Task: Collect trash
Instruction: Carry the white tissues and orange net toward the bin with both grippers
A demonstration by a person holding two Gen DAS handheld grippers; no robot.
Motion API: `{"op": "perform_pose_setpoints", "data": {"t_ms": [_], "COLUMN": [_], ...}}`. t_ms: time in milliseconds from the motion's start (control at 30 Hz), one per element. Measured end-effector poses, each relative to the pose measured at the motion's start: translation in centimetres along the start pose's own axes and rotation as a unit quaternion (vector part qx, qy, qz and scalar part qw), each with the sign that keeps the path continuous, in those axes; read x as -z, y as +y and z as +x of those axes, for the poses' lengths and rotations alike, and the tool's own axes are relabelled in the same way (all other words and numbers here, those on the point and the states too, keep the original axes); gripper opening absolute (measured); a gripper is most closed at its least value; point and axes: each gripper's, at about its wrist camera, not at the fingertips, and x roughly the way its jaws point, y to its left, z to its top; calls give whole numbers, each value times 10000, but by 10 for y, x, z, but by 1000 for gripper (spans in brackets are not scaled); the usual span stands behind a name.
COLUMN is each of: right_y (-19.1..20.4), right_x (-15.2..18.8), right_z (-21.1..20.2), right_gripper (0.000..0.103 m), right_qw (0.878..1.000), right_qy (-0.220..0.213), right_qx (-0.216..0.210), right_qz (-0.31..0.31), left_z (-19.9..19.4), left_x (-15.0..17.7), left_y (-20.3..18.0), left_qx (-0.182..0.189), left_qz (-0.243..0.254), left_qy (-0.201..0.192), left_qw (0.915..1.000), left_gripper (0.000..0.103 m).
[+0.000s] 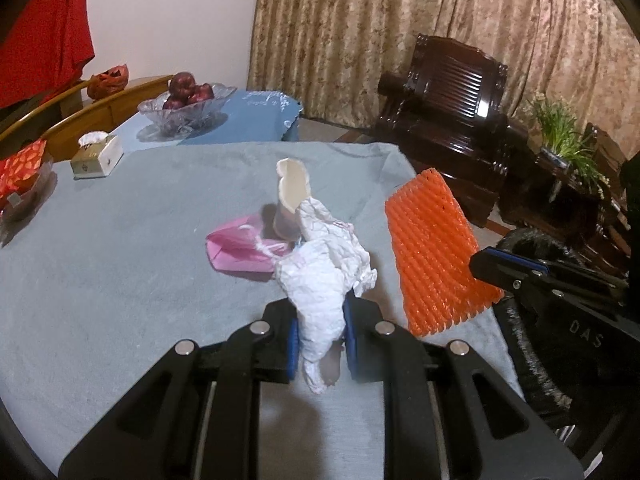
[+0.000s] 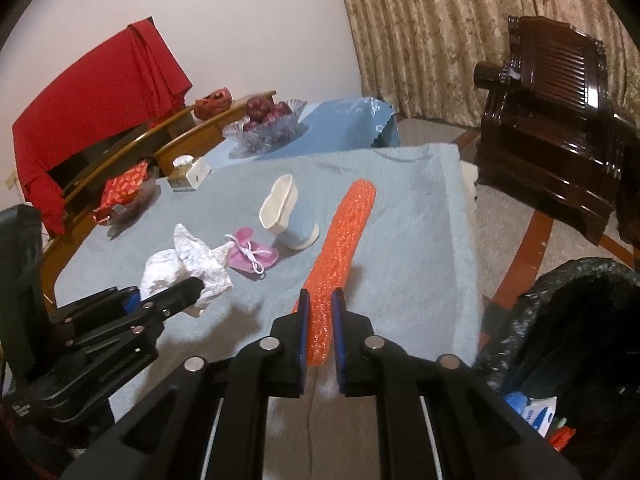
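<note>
My left gripper [image 1: 320, 340] is shut on a crumpled white tissue [image 1: 324, 280] and holds it above the light blue towel-covered table [image 1: 100, 280]; the tissue also shows in the right wrist view [image 2: 188, 264]. My right gripper [image 2: 320, 328] is shut on an orange foam net sleeve [image 2: 340, 248], held edge-on above the table; the sleeve shows in the left wrist view [image 1: 436, 252]. On the table lie a pink pouch with a white string [image 2: 252, 256] and a crushed paper cup [image 2: 286, 212], also seen in the left wrist view as pouch [image 1: 240, 248] and cup [image 1: 292, 196].
A bin lined with a black bag [image 2: 568, 320] stands at the table's right, with some trash inside. A tissue box [image 1: 96, 156], a glass bowl of fruit [image 1: 188, 104] and a red snack bag [image 1: 20, 172] sit at the far left. A dark wooden armchair [image 1: 452, 104] stands beyond.
</note>
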Motion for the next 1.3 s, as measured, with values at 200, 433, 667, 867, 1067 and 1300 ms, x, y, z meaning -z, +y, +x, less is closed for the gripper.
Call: {"op": "perform_pose_setpoints", "data": {"t_ms": [200, 433, 667, 867, 1067, 1300], "right_y": [-6, -19, -38, -59, -87, -125], "right_x": [-2, 1, 9, 19, 33, 54], "right_z": [-33, -70, -101, -125, -146, -168], "right_gripper": [11, 11, 11, 11, 11, 11], "right_qw": [9997, 9984, 9965, 9940, 9903, 9840], "right_qy": [-226, -479, -640, -738, -777, -745], "right_qx": [97, 296, 520, 759, 1045, 1425], "right_qz": [-5, 62, 151, 272, 484, 771], "left_z": [-17, -37, -48, -46, -39, -22], "left_x": [-5, -7, -7, -4, -1, 6], "left_y": [-23, -53, -88, -116, -154, -197], "left_qx": [179, 387, 663, 922, 1196, 1547], "left_qz": [94, 254, 446, 625, 889, 1204], "left_qy": [-165, -375, -462, -398, -309, -161], "left_qw": [9997, 9982, 9957, 9930, 9883, 9805], "left_gripper": [17, 17, 17, 17, 17, 17]}}
